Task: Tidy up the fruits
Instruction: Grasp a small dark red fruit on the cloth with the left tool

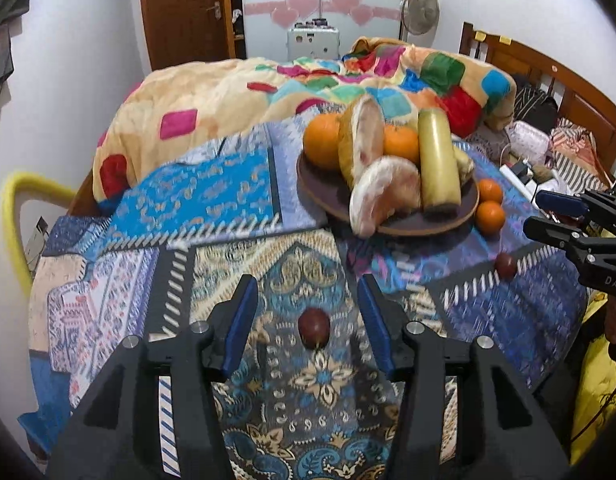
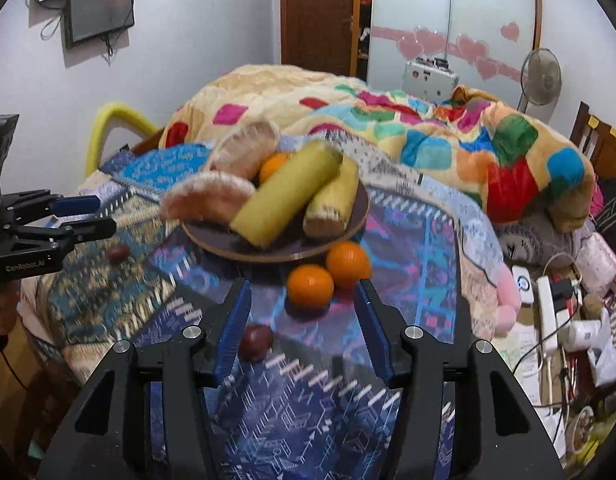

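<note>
Patterned cloth (image 2: 308, 420); banana (image 2: 286, 196) lengthwise toward camera.

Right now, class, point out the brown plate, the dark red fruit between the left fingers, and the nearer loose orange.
Brown plate (image 1: 407, 227): left wrist view, bare front rim.
Dark red fruit (image 1: 313, 327): left wrist view, middle of its skin.
Nearer loose orange (image 2: 309, 285): right wrist view, centre of its peel.

White lettering reading "CenRobot.AI" runs along the black body of the left gripper (image 2: 74, 216), seen from the right wrist camera; the letters "DAS" show on the right gripper (image 1: 547, 216), cut off at the frame's edge.
</note>
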The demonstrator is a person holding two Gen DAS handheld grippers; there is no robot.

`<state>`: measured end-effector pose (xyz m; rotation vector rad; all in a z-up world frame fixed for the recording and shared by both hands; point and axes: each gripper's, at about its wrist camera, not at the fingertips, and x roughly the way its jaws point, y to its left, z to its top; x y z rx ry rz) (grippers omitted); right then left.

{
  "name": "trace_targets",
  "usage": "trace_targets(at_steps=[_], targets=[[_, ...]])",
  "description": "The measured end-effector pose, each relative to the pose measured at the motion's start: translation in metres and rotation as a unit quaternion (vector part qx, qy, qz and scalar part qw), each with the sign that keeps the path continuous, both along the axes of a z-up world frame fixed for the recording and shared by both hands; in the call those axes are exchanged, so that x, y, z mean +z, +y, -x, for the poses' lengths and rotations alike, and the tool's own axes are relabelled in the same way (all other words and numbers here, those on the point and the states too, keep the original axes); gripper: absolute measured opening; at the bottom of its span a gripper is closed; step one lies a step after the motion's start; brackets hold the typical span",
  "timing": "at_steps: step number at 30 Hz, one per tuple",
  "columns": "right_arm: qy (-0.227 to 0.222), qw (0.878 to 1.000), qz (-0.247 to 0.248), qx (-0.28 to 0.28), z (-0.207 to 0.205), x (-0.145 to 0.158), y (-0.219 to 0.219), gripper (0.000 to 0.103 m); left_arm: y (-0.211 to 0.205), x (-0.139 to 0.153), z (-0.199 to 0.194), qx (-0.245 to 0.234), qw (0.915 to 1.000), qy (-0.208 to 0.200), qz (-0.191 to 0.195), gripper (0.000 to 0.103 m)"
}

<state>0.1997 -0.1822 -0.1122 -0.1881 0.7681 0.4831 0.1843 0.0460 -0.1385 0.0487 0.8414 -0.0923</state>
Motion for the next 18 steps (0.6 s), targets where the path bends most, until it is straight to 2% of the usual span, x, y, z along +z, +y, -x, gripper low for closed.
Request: trace_targets(at_steps=[12, 18], targets=[[0.026, 1.000, 0.003, -0.011, -0.010, -0.023, 0.001, 0.050, 0.002, -0.032, -0.002, -0.003, 0.9994, 0.031, 0.016, 0.051], [0.036, 0.999, 0.002, -0.009, -0.018, -0.028, 0.007, 0.050, 0.000, -0.031, -0.001, -0.013, 0.9993, 0.026, 0.022, 0.031]])
